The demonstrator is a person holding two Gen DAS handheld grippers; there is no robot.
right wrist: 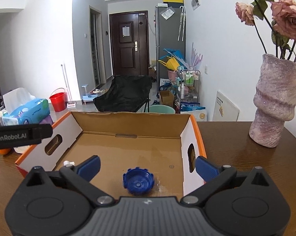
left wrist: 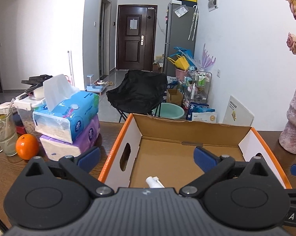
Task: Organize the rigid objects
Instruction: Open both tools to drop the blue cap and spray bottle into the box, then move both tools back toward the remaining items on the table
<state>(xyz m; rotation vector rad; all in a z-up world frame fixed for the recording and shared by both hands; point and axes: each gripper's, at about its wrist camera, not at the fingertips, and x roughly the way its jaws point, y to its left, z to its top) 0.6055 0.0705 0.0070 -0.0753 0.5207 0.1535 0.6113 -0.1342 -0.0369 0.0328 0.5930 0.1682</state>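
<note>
Blue cap (right wrist: 138, 182) inside cardboard box (right wrist: 128, 123), both claws (left (left wrist: 146, 158), right (right wrist: 148, 166)) wide open, empty; "GenRobot.AI" strap (right wrist: 16, 135) alongside.

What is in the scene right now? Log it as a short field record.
container: cardboard box, open top, on wooden table
in box: blue cap; small white nozzle piece
left gripper: open, empty, over box
right gripper: open, empty, over box
left of box: tissue packs, orange, glass
right of box: vase with dried roses
</note>
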